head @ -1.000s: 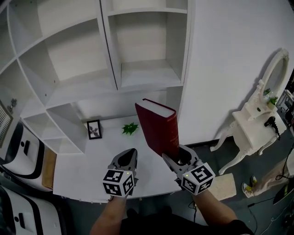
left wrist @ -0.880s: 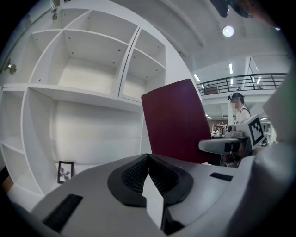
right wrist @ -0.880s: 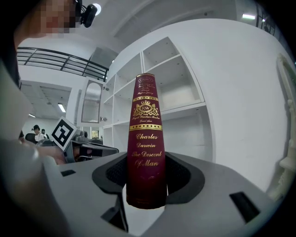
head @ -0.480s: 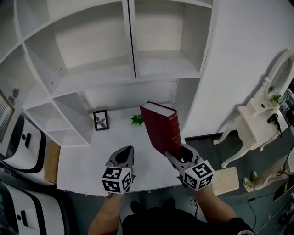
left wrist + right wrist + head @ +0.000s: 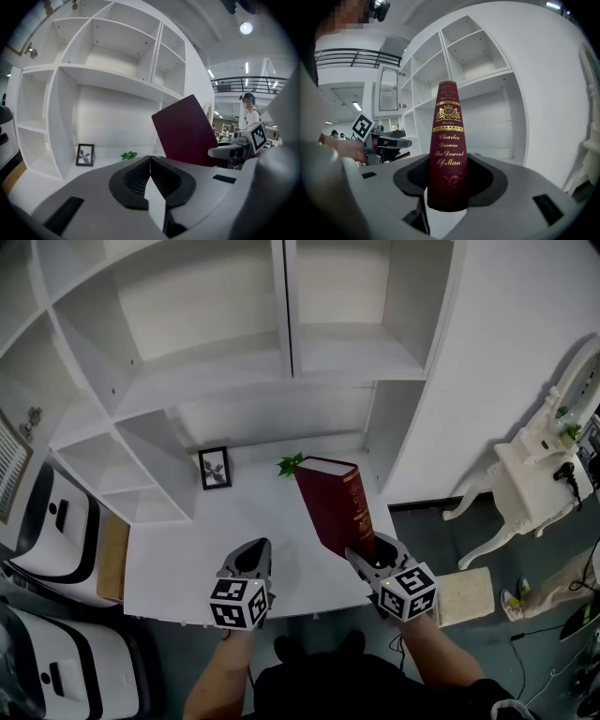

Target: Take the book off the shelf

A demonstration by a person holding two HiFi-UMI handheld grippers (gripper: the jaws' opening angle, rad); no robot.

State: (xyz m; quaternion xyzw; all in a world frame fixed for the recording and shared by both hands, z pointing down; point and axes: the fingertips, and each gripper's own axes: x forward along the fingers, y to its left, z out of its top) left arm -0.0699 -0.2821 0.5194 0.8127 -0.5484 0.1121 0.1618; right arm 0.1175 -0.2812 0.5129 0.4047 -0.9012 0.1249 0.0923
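Book (image 5: 336, 507), a single dark red hardback, is standing on end between the jaws of the right gripper (image 5: 372, 554), off the shelf and over the near right part of the white desk top (image 5: 178, 559). Those jaws are standing partly apart and pressing on its two covers low down, with the gold-lettered spine facing back along the gripper. The book is leaning a little, its top edge tipping toward the far left.

The left gripper (image 5: 253, 551) is hovering just left of the book, apart from it, over the near edge of the desk top; its jaws are resting together with nothing between them.

Far behind the book, at the back of the desk top, one small green plant (image 5: 290, 465) is sitting near the book's top edge, and one black picture frame (image 5: 215, 468) is standing left of the plant. Both are sitting apart from the book and from the two grippers. The white shelf unit (image 5: 206, 381) is rising above and behind them. Well to the right, on the dark floor, one white dressing table (image 5: 534, 470) with an oval mirror is standing
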